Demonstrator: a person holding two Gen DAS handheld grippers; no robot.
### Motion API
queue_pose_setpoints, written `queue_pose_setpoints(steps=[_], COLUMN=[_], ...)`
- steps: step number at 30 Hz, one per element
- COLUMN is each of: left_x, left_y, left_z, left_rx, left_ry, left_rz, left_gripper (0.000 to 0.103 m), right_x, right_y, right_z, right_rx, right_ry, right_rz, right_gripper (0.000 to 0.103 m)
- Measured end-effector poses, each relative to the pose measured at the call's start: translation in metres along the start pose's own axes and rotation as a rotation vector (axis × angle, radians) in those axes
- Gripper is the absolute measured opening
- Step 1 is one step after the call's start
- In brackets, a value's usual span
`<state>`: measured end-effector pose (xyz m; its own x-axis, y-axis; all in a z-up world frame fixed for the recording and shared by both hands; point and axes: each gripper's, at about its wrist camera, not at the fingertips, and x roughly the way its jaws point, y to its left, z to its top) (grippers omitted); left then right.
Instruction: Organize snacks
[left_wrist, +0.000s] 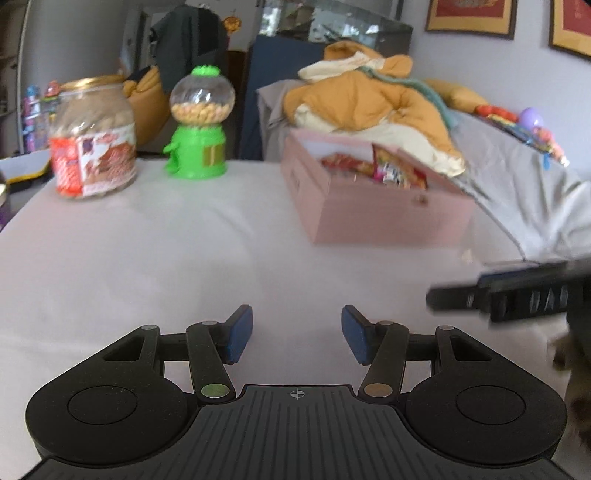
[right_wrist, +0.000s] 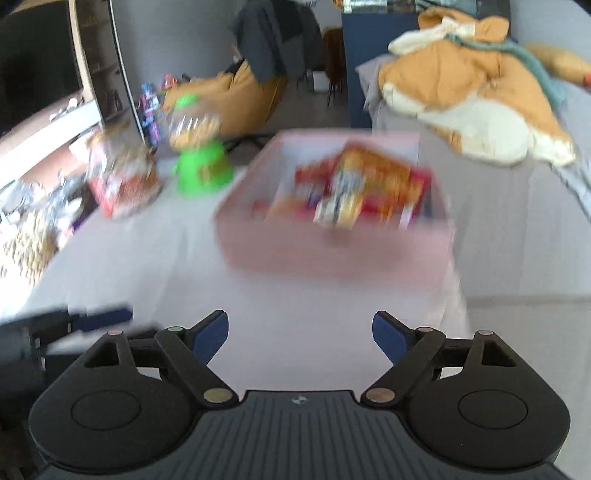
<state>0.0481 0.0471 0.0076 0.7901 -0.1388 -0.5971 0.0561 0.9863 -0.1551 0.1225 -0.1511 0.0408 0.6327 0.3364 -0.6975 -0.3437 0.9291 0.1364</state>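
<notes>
Over the bare white table (left_wrist: 147, 258), the left tool (left_wrist: 297, 334) hangs with its blue pads spread apart and nothing between them. The right tool (right_wrist: 299, 338) is likewise spread wide and empty, pointing down toward the same surface; in the left view its dark fingers jut in from the right edge, so the two sit close side by side.

Ahead of both stands a pink box (left_wrist: 388, 218), open at the top, with red and yellow snack packets (left_wrist: 384, 171) piled inside; one packet leans up against its far wall. To the left of the box, well apart from it, a green candy dispenser (left_wrist: 197, 147) stands upright, and beside that a clear jar (left_wrist: 94, 136) with a gold lid holds biscuits. A bed with an orange jacket (left_wrist: 373, 99) lies just behind the box.

As I judge it, a packet has gone into the box and both tools are free between picks. No loose snack shows on the table near the tools, so the next move calls for finding what remains, perhaps the jar or dispenser, and reaching left with spread pads.
</notes>
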Motion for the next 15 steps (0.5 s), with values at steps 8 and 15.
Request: queue_pose_setpoints(steps=[8, 15], left_x=[-0.003, 0.000], left_y=[-0.026, -0.033], left_z=[-0.012, -0.014], left_rx=[0.066, 0.112], left_ry=[0.000, 0.006], left_rz=[0.099, 0.136], left_gripper=[0.059, 0.061], right_x=[0.004, 0.008], right_y=[0.017, 0.015], right_z=[-0.047, -0.050], right_rx=[0.044, 0.044], right_ry=[-0.009, 0.005], right_rz=[-0.100, -0.199], right_gripper=[0.088, 0.103])
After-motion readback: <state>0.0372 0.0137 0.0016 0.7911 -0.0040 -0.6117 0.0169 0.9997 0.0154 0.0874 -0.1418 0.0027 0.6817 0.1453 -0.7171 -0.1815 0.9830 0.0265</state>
